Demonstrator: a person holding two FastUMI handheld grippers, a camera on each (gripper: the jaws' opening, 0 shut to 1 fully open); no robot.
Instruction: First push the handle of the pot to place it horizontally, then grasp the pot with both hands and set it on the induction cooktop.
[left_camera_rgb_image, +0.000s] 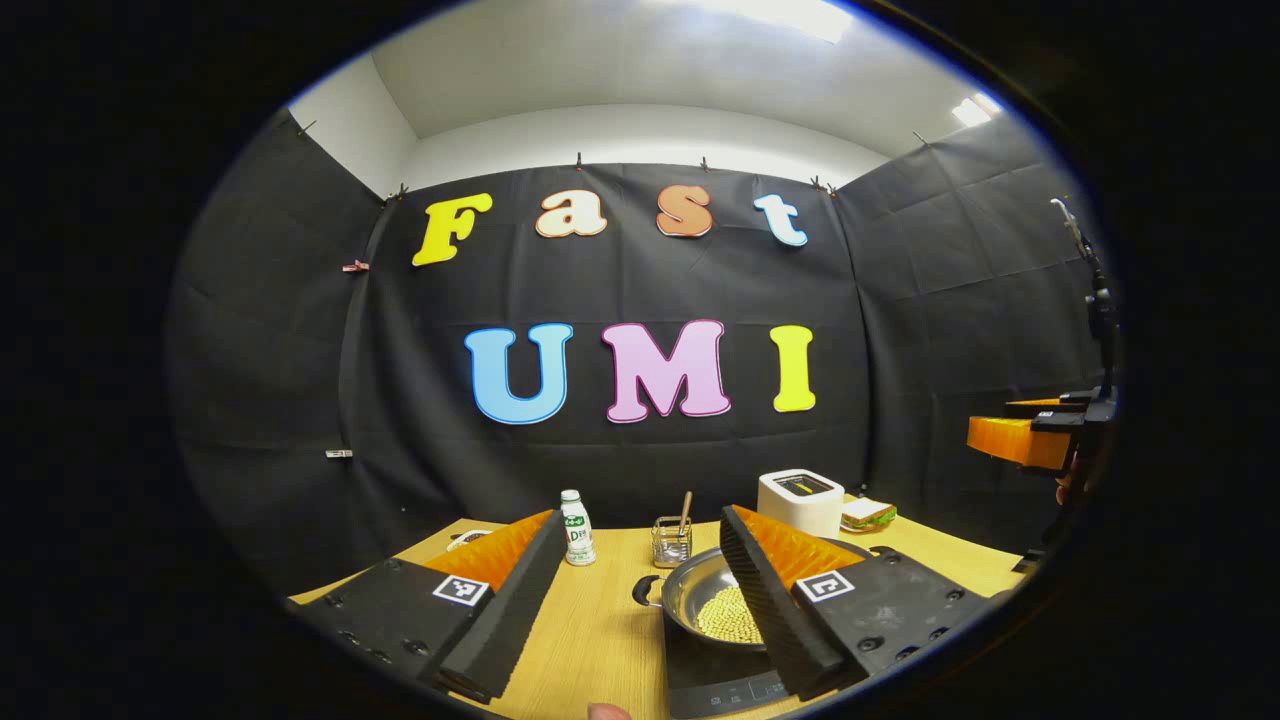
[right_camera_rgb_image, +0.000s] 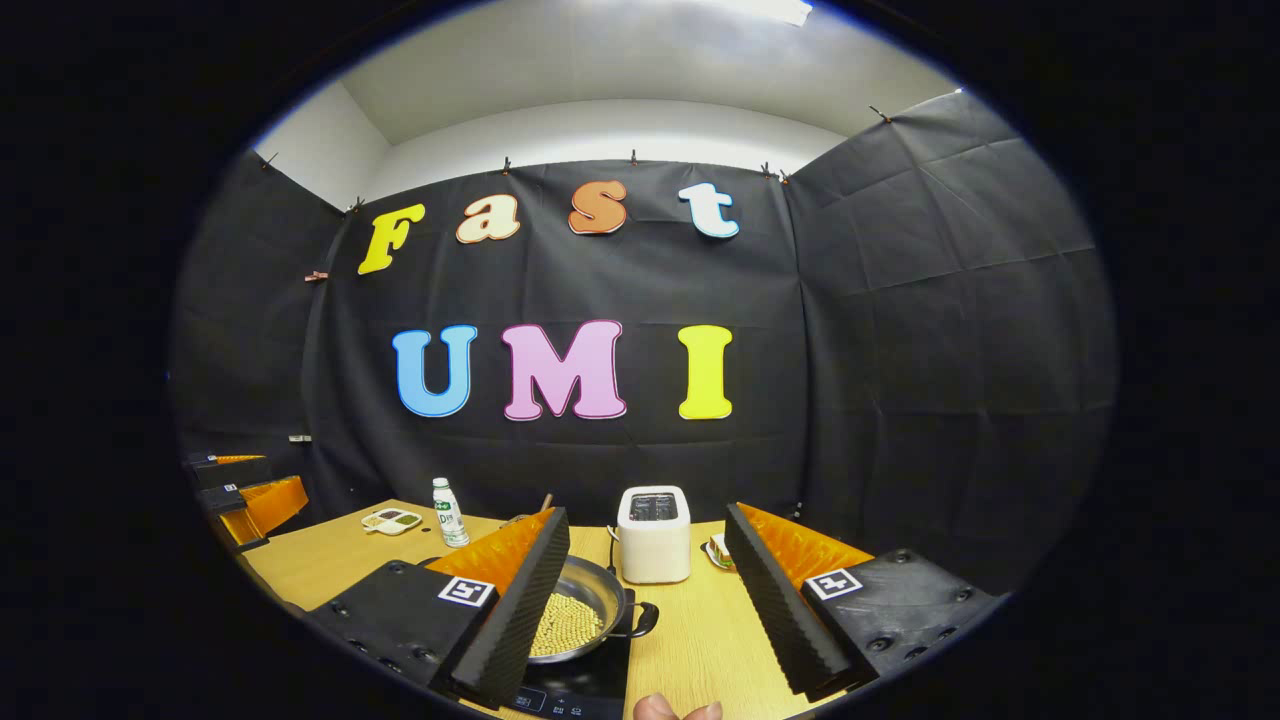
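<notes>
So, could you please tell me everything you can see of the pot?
The pot is a shallow, round, shiny metal pan with dark loop handles on its left and right sides. Small pale yellow beans lie heaped in its bottom. It sits upright on the black induction cooktop on the wooden table. Both grippers are open and apart from it.

Bare wooden worktop (left_camera_rgb_image: 590, 630) lies open left of the round steel pot of yellow beans (left_camera_rgb_image: 705, 600) on the black induction cooktop (left_camera_rgb_image: 715, 680), while a white plastic bottle (left_camera_rgb_image: 576, 528), a clear utensil cup (left_camera_rgb_image: 671, 541) and a white toaster (left_camera_rgb_image: 800, 500) crowd the far edge.
</notes>
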